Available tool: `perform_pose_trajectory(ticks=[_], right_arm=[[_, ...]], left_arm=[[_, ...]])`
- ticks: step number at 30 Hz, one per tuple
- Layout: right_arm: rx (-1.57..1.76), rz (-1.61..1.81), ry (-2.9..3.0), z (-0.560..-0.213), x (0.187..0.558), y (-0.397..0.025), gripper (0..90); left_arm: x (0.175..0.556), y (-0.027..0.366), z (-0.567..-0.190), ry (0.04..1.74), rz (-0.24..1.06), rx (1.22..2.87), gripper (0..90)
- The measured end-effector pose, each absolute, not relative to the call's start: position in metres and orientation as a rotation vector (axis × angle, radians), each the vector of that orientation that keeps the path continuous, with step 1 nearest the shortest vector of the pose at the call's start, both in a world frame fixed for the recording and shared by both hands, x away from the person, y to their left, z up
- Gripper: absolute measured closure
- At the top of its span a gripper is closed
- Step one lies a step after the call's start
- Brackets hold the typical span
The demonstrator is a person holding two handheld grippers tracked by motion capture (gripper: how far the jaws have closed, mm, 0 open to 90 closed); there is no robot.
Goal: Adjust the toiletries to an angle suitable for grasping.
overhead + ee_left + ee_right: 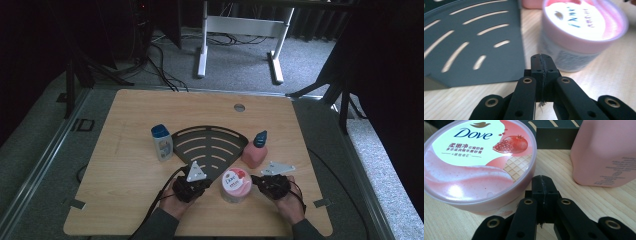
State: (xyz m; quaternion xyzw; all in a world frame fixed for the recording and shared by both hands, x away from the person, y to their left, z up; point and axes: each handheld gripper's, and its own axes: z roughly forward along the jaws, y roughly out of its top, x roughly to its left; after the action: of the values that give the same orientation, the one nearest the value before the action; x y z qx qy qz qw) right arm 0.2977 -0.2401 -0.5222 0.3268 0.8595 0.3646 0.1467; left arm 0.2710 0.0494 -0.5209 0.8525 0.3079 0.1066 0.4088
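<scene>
A pink round Dove tub (pixel 235 185) (pixel 581 32) (pixel 477 162) stands near the table's front edge, between my two grippers. My left gripper (pixel 196 186) (pixel 541 60) sits just left of the tub, jaws pressed together with nothing between them. To the tub's right, my right gripper (pixel 264 183) (pixel 542 182) is likewise shut and empty. Behind the tub lies a black fan-shaped slotted rack (pixel 210 145) (pixel 471 47) (pixel 556 136). A pink bottle with a blue cap (pixel 255 148) (pixel 605 152) stands at the rack's right, a white bottle with a blue cap (pixel 162 141) at its left.
The wooden table (pixel 130 170) has a round cable hole (pixel 239 107) at the back. Cables trail from both grippers over the front edge. Beyond the table are grey carpet, a white desk frame (pixel 240 30) and black stands at both sides.
</scene>
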Motion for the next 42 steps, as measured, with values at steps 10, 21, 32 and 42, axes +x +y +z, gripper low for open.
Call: perform_pose_trajectory(ticks=[10,21,32,42], right_arm=[[0.888,1.066,2.506,-0.522,0.295,-0.226,90.0],[0.867,1.078,2.534,-0.523,0.294,-0.214,90.0],[0.865,1.081,2.544,-0.525,0.296,-0.218,86.3],[0.849,1.100,2.554,-0.522,0.296,-0.227,66.6]], left_arm=[[0.267,0.050,-0.520,0.767,0.261,2.146,89.7],[0.263,0.060,-0.520,0.798,0.263,2.126,89.7],[0.265,0.079,-0.526,0.804,0.222,2.138,67.7],[0.261,0.088,-0.530,0.747,0.237,2.109,52.3]])
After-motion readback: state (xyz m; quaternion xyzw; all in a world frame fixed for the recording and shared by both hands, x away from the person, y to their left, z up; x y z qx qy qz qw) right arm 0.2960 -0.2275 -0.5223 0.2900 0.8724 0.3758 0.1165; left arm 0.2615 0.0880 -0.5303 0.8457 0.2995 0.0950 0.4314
